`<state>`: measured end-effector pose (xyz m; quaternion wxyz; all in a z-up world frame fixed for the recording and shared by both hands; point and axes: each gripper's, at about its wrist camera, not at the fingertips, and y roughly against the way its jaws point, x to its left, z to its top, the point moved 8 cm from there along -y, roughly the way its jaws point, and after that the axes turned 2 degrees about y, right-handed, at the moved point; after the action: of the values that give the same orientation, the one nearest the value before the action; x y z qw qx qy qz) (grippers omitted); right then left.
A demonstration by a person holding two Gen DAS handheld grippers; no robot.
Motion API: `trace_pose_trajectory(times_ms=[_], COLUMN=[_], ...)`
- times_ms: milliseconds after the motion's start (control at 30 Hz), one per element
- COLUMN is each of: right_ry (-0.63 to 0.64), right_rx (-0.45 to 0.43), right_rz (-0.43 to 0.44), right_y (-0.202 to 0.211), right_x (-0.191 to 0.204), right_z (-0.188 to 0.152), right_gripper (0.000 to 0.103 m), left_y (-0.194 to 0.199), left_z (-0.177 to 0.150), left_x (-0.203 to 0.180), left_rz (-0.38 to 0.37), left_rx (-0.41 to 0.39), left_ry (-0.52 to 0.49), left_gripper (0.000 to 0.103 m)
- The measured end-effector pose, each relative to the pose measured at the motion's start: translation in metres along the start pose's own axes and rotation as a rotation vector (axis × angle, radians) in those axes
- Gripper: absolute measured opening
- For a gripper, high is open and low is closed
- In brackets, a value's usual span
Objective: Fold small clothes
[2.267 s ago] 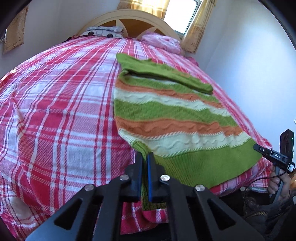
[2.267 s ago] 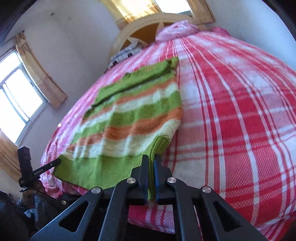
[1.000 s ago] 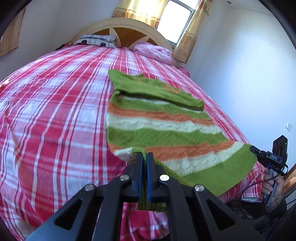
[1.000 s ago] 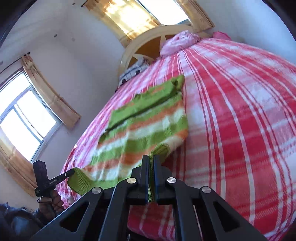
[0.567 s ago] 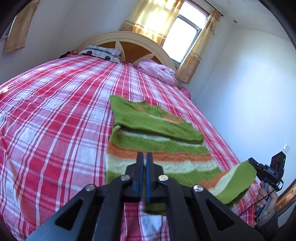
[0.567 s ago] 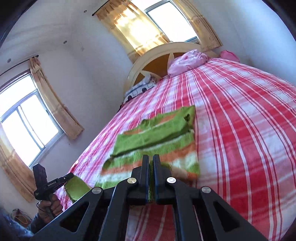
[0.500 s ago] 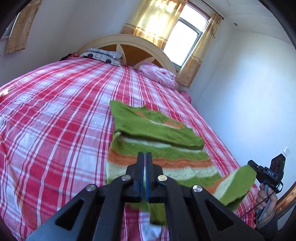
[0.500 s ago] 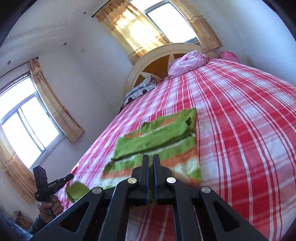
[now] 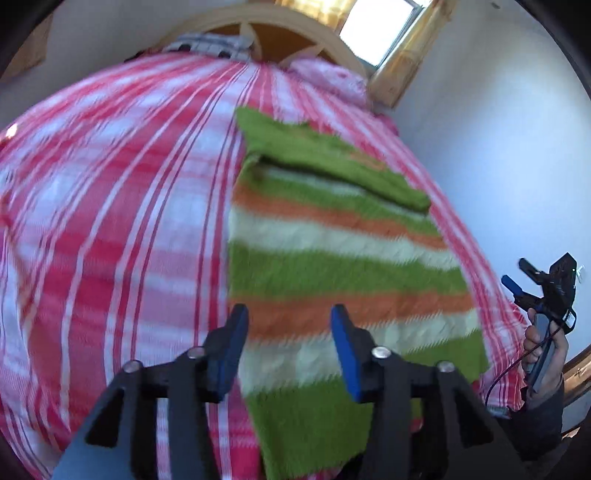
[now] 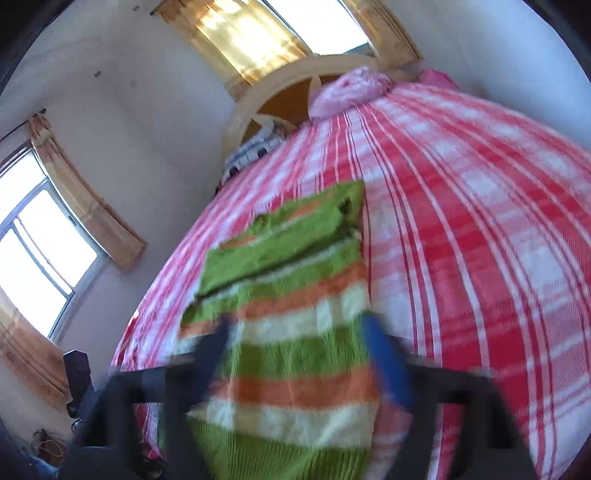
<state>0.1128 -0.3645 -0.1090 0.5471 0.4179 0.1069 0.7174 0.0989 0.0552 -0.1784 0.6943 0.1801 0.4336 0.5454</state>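
Covering the bed (image 9: 110, 206) is a red-and-white plaid sheet, and a striped sweater (image 9: 332, 266) in green, orange and cream lies flat along one side edge, its hem at the foot edge. Both tongs hang over that hem with jaws spread wide, gripping nothing: the left gripper (image 9: 288, 332) and the blurred right gripper (image 10: 299, 339). A pink pillow (image 10: 351, 88) sits by the arched headboard (image 9: 295, 40), below a curtained window (image 10: 314, 22) in white walls.
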Motion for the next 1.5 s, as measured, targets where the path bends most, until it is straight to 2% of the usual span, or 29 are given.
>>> trace_pose_trajectory(times_ms=[167,233,333,367,567,633,800,967,1067,1100,1133,1167,1233,1300,1367,1500], right_ry=[-0.013,-0.059,-0.099,-0.1,-0.114,-0.133,-0.112,-0.128,-0.089,-0.08,-0.071,-0.062,-0.03,-0.016,-0.014,-0.012], right_rx=[0.168,0.209,0.24,0.235,0.25,0.245,0.254,0.243,0.241,0.261,0.289,0.299,0.264,0.193,0.112,0.02], right_rz=[-0.051,-0.054,-0.061,-0.059,0.002,0.022,0.054,0.071,0.069,0.072,0.081,0.099,0.136,0.18,0.219,0.265], right_y=[-0.002,-0.001,0.005,0.009,0.007,0.008,0.009,0.003,-0.008,-0.013,-0.017,-0.019,-0.012,0.002,0.018,0.029], right_x=[-0.012,-0.023,-0.035,-0.036,-0.028,-0.028,-0.022,-0.021,-0.01,-0.007,-0.003,0.002,0.011,0.018,0.023,0.032], right_z=[-0.06,-0.077,-0.099,-0.102,-0.109,-0.108,-0.111,-0.109,-0.111,-0.114,-0.119,-0.123,-0.121,-0.107,-0.091,-0.065], right_gripper=[0.09,0.073,0.056,0.054,0.054,0.054,0.054,0.054,0.053,0.04,0.01,0.01,0.01,0.01,0.01,0.009], left_y=[-0.009,-0.014,-0.015,-0.014,-0.012,-0.01,-0.006,-0.01,-0.012,-0.011,-0.01,-0.009,0.001,0.017,0.026,0.032], left_z=[-0.05,-0.059,-0.063,-0.064,-0.075,-0.073,-0.077,-0.077,-0.077,-0.077,-0.077,-0.075,-0.067,-0.053,-0.044,-0.025], left_x=[0.005,0.005,0.004,0.003,-0.003,-0.001,0.006,0.006,0.006,0.004,0.0,-0.005,-0.007,-0.008,-0.007,-0.011], left_rz=[-0.02,-0.039,-0.046,-0.049,-0.086,-0.091,-0.087,-0.07,-0.071,-0.08,-0.114,-0.156,-0.177,-0.199,-0.217,-0.244], left_rx=[0.119,0.143,0.149,0.148,0.143,0.145,0.146,0.137,0.124,0.122,0.119,0.117,0.071,0.003,-0.032,-0.071], left_ry=[0.048,0.071,0.081,0.081,0.115,0.129,0.152,0.139,0.136,0.129,0.12,0.125,0.124,0.11,0.113,0.11], left_gripper=[0.049,0.049,0.049,0.049,0.049,0.042,0.036,0.037,0.037,0.03,0.009,0.007,0.007,0.007,0.008,0.008])
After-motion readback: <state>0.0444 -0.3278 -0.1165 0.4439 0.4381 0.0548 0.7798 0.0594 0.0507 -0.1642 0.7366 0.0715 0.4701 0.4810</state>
